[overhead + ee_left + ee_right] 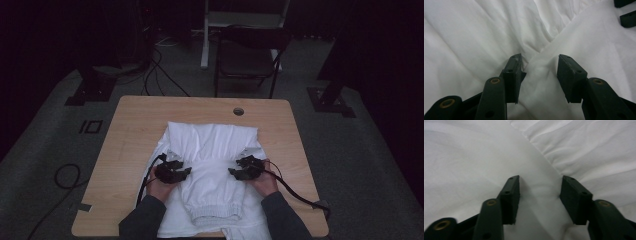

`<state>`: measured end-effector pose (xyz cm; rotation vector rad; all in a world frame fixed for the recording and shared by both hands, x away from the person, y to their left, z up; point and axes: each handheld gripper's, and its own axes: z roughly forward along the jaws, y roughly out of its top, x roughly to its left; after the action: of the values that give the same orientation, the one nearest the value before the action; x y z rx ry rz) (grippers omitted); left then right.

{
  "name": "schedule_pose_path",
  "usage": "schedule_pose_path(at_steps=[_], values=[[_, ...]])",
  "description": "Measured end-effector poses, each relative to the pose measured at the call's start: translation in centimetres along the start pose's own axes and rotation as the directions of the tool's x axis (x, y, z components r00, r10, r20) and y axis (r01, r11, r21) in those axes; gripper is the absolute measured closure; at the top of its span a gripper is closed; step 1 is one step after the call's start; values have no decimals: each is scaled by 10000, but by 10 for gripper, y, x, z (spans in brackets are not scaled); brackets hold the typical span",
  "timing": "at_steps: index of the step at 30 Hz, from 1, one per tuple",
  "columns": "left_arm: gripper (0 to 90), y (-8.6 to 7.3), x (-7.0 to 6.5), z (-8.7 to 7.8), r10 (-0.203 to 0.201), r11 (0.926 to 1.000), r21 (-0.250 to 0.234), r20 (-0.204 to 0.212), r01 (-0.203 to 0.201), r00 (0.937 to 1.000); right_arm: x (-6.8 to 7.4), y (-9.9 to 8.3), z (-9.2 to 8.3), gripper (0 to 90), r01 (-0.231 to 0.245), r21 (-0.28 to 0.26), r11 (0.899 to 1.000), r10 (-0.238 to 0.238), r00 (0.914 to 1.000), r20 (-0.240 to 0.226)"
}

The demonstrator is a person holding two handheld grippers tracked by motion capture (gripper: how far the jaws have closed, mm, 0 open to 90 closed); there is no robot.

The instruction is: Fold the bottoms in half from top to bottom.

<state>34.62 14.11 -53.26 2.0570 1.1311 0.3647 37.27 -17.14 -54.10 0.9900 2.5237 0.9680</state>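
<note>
Dimness on the high view hides my tool tips against the white garment [212,165] spread on the table [130,130]. Left tool [539,72] and right tool [540,195] stand half apart, each straddling a cloth ridge; I cannot tell whether either pinches it.

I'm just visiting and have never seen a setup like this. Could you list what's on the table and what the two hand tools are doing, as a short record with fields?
surface: wooden table with a round hole near its far edge
item: white garment, partly folded, its ribbed cuff toward the person
left gripper: on the garment's left part, jaws apart, fabric bunched between them
right gripper: on the garment's right part, jaws apart over a fold
grip: cannot tell whether either pair of pads presses the cloth
beyond the table: dark chair
</note>
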Motion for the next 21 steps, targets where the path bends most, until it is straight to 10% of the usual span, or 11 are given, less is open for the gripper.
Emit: schedule_pose_path(at_steps=[9, 18, 21], values=[[502, 61, 56, -12, -543, 9954, -865, -1655, 403, 9847, -44, 21, -20, 603, -1220, -1368, 9831, 1345, 9871, 866], [394, 89, 106, 26, -2252, 9718, -1194, -2137, 2034, 9506, -101, 41, -13, 561, -3053, -2215, 9262, 3402, 9297, 1411], [353, 90, 114, 34, -2945, 9503, -1623, -1923, 2656, 9361, -115, 47, -4, 504, -3588, -2287, 9050, 3973, 9049, 1526]])
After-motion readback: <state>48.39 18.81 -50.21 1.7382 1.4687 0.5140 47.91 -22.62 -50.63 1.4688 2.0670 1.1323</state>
